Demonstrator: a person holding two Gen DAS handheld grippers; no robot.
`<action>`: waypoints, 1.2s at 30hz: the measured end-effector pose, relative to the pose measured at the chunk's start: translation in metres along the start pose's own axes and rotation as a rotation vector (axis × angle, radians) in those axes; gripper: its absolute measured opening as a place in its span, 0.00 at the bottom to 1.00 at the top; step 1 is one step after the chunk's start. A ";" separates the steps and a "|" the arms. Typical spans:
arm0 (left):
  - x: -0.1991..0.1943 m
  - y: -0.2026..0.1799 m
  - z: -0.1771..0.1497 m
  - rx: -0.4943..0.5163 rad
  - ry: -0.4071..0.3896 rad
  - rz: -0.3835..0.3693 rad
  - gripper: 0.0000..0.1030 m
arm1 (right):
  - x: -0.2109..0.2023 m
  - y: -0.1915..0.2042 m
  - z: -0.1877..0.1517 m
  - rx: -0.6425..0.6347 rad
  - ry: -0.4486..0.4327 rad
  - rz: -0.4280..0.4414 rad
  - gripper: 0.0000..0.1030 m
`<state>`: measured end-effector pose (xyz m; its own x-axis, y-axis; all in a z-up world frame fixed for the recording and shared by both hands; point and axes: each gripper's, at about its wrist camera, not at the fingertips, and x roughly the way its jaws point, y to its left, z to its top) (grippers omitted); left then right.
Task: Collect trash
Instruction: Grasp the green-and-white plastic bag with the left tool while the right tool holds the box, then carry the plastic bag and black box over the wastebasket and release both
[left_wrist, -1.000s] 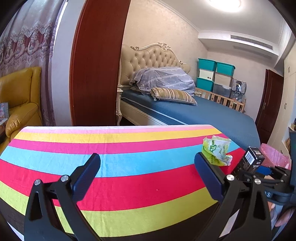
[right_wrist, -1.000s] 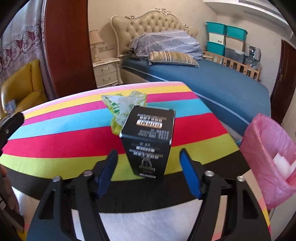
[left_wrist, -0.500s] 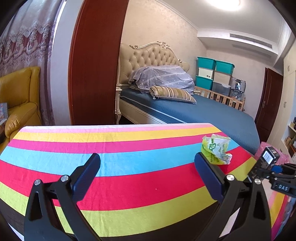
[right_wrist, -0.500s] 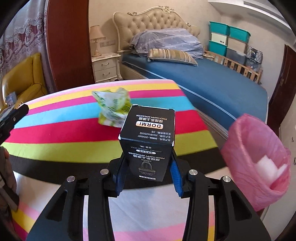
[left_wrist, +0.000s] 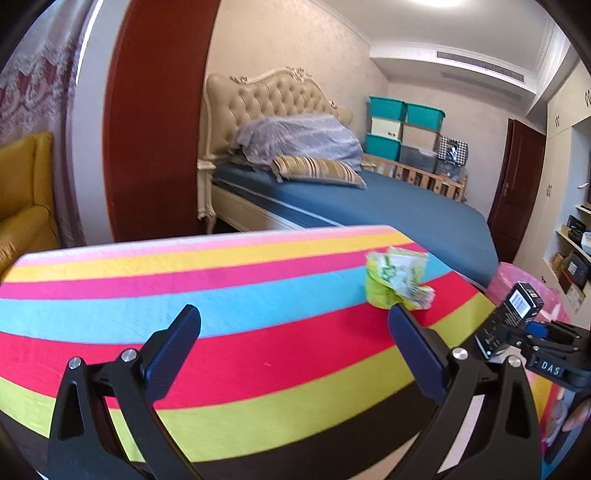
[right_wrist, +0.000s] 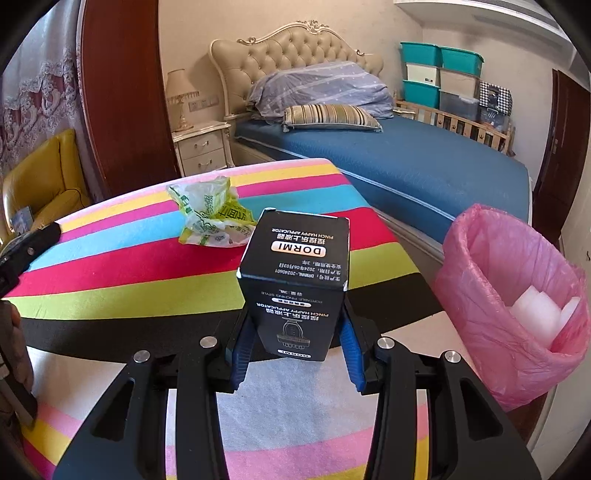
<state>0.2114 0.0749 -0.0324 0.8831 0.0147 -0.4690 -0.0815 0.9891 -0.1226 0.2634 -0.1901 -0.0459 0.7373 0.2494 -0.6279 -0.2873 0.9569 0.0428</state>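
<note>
Right tool (right_wrist: 293, 347) pinching black box (right_wrist: 295, 280) upright, off the striped surface (right_wrist: 110, 291); pink-lined bin (right_wrist: 517, 295) just to its right, lower. Left tool (left_wrist: 291, 354) spread, empty; green wrapper (left_wrist: 397, 282) ahead-right.

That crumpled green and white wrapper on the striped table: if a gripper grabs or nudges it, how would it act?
The crumpled wrapper looks like thin printed plastic, so it would probably squash and flop rather than hold shape. It seems very light for its bulk, likely sliding across the striped tablecloth at a nudge. Its irregular folds make rolling unlikely.
</note>
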 end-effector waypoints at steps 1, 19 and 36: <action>0.003 -0.007 0.000 0.008 0.014 -0.015 0.96 | 0.000 0.001 0.001 0.000 -0.003 -0.005 0.40; 0.117 -0.094 0.037 0.008 0.148 -0.100 0.96 | -0.009 -0.002 0.002 0.026 -0.052 -0.007 0.40; 0.080 -0.093 0.020 0.099 0.144 -0.081 0.52 | -0.007 -0.006 0.002 0.036 -0.047 -0.004 0.40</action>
<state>0.2995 -0.0129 -0.0409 0.8093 -0.0797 -0.5820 0.0396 0.9959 -0.0813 0.2612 -0.1974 -0.0398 0.7662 0.2519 -0.5912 -0.2633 0.9623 0.0689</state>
